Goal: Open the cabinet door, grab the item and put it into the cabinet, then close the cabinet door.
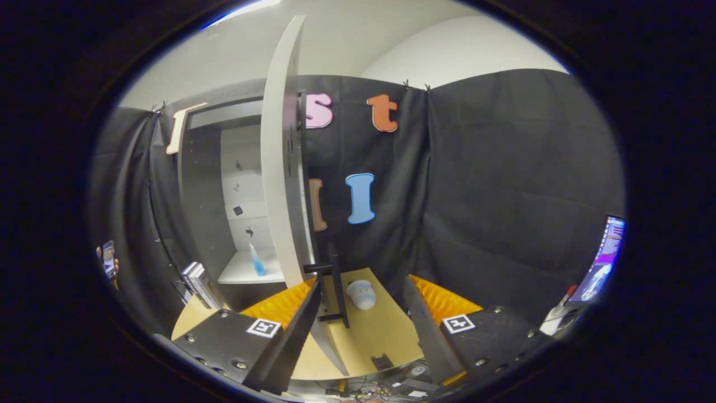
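Observation:
The white cabinet [207, 184] stands at the back left of the tan table [386, 336], its inside shelf [243, 268] showing. Its door [282, 168] is swung wide open, and I see it edge-on, just ahead of my left finger [299, 324]. The door's black handle [337, 294] sticks out between my fingers, close to the left one. A small pale blue-and-white item [361, 295] lies on the table just beyond the handle, between the fingers. A slim blue thing [257, 261] stands on the cabinet shelf. My gripper [362, 285] is open and holds nothing.
A few books [198, 284] lean beside the cabinet's lower left. A lit monitor [603, 260] stands far right. A hand with a phone [108, 259] shows at far left. Cables and small gear [391, 386] lie below the table's front edge.

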A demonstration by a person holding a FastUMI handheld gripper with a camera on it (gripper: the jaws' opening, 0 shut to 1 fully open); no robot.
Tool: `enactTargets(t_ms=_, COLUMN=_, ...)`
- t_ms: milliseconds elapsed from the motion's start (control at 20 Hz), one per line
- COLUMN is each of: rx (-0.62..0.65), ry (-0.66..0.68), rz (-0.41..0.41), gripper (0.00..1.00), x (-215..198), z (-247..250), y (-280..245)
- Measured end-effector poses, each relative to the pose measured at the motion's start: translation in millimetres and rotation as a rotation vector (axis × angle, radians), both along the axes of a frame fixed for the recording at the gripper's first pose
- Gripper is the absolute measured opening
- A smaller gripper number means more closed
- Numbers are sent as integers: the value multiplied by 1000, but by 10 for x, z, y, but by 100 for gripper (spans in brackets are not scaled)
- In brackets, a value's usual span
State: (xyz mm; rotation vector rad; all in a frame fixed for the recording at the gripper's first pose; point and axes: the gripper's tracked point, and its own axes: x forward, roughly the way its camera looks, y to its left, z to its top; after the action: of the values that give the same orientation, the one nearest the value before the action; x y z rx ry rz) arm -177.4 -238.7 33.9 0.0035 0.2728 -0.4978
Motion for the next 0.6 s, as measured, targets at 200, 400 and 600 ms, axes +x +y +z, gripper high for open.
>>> enactTargets(t_ms=200, rx=15, ry=-1, rz=109, gripper=90, x=104, z=-35, y=287)
enactTargets(t_ms=400, rx=62, ry=0, rz=202, gripper=90, x=329, z=-120, y=557)
enactTargets(t_ms=600, rx=76, ry=-2, rz=279, gripper=90, x=461, z=-134, y=790)
